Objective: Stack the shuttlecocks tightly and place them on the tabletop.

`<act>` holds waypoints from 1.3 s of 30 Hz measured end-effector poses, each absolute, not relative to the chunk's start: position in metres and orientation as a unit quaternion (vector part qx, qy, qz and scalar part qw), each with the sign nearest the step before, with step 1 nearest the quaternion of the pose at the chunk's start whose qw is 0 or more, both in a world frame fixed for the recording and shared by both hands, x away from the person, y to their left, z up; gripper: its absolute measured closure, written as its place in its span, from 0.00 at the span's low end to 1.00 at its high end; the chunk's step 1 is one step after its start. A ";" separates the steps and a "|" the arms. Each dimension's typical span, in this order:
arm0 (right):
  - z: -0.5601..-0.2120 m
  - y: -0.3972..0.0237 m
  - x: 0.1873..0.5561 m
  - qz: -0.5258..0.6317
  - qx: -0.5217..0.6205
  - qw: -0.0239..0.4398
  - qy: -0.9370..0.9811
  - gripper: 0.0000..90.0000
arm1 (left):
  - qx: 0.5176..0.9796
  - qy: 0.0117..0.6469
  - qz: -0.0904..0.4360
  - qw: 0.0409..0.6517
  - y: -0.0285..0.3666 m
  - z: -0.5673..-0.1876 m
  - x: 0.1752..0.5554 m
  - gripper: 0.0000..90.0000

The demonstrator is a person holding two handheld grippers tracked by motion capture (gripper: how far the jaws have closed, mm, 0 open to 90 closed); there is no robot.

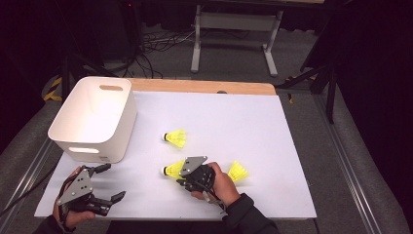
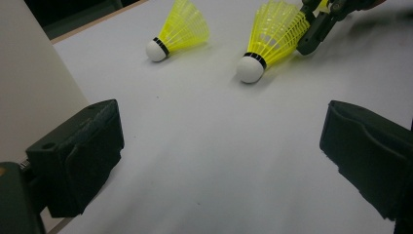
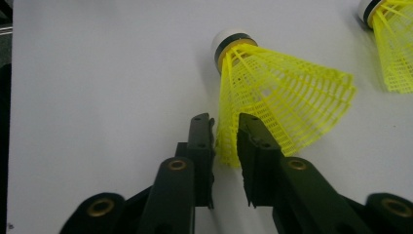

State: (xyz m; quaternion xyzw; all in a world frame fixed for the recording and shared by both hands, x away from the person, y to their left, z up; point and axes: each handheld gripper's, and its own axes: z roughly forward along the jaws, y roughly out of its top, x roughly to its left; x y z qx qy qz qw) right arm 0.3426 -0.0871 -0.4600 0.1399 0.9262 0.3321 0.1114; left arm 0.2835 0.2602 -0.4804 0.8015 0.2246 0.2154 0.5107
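Nearest us, our left gripper (image 1: 104,184) sits at the front-left corner of the white table (image 1: 272,146), jaws spread wide w/ nothing between them. In the left gripper view its two black pads frame bare table, and the shuttles lie well ahead of it.

A bit further in, our right gripper (image 1: 181,181) is on the job. In the right gripper view the jaws have come nearly together on the skirt rim of the middle shuttlecock (image 3: 277,97); the yellow mesh edge sits pinched between the pads, so we read it as clamped on that rim, though only a thin bit of skirt is caught.

Key relation: the shuttle lies on its side, long axis running away from the right jaws, cork end far, open skirt end toward the tongs. Right hand is clearly the nearer one; left is well apart.

Just right of our right hand lies a second shuttlecock (image 1: 238,171). Further back, a third shuttlecock (image 1: 175,138) lies alone mid-table. Farthest, at back-left, stands the white bin (image 1: 73,141), open top, prob. the drop spot. We judge a lift up and leftward comes next; the thin grip could slip.
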 end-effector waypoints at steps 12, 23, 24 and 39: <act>-0.457 -0.090 0.339 0.342 0.140 0.130 0.920 1.00 | 0.801 0.227 0.213 0.511 0.260 -0.481 0.284 0.04; -0.452 -0.094 0.335 0.349 0.136 0.147 0.915 1.00 | 0.801 0.229 0.210 0.511 0.260 -0.482 0.286 0.04; -0.451 -0.095 0.335 0.351 0.135 0.149 0.914 1.00 | 0.800 0.229 0.210 0.513 0.261 -0.482 0.286 0.04; -0.436 -0.111 0.329 0.371 0.136 0.170 0.903 1.00 | 0.800 0.231 0.215 0.511 0.261 -0.482 0.285 0.04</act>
